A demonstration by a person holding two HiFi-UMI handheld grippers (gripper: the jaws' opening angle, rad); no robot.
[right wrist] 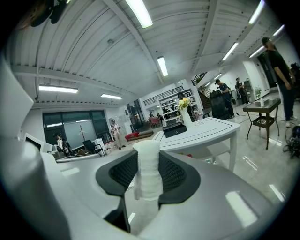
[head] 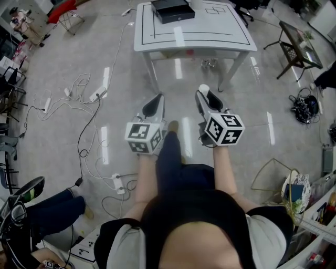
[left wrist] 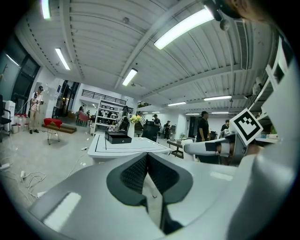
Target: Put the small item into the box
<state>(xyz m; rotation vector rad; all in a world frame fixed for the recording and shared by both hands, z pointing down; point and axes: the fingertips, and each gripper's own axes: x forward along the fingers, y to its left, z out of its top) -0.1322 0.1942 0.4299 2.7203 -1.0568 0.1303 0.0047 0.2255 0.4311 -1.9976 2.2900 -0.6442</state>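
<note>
black box [head: 172, 9] sits at the far end of a white table [head: 210, 39], well ahead of both grippers; its inside is dark and no contents can be made out. a small white cloth-like roll [right wrist: 148, 173] stands upright, its long axis vertical, its top poking above the pads. the right gripper [head: 206, 94] clamps the roll at its middle. the left gripper [left wrist: 147, 157] has its jaws pressed together, empty.
</note>
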